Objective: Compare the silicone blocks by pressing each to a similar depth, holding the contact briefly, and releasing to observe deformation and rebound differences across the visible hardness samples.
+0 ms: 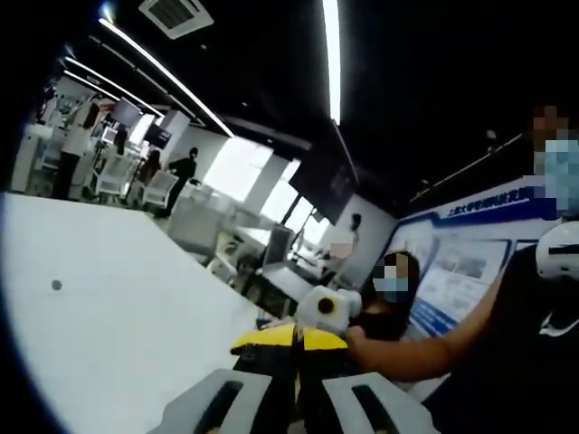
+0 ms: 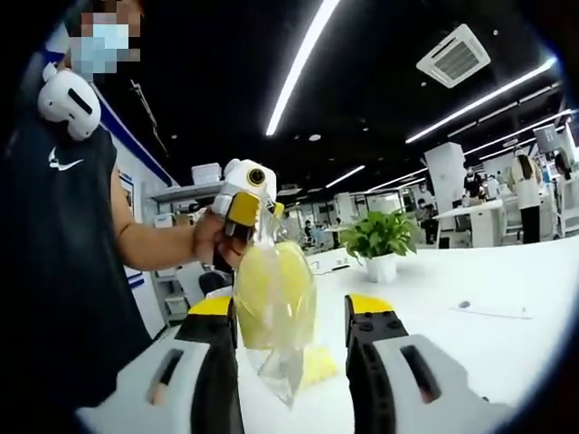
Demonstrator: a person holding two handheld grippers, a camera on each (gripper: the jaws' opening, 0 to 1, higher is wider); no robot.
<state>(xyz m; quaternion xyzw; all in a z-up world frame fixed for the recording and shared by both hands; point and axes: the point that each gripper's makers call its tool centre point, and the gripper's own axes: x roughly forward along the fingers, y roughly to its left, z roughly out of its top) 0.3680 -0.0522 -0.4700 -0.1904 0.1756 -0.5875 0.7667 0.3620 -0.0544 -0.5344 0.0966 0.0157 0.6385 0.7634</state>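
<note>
Right gripper view, right hand-held gripper wide open around hanging yellow bag, left hand-held gripper pinching bag top, above white desk.

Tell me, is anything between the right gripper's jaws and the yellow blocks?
Yes: a clear plastic bag wraps the yellow blocks. It hangs from the left gripper, between the open jaws of the right gripper, so they would meet the bag's film first. Nothing else visible is in the way.

A glossy, clear plastic bag of translucent yellow silicone blocks hangs above the smooth matt white table
</note>
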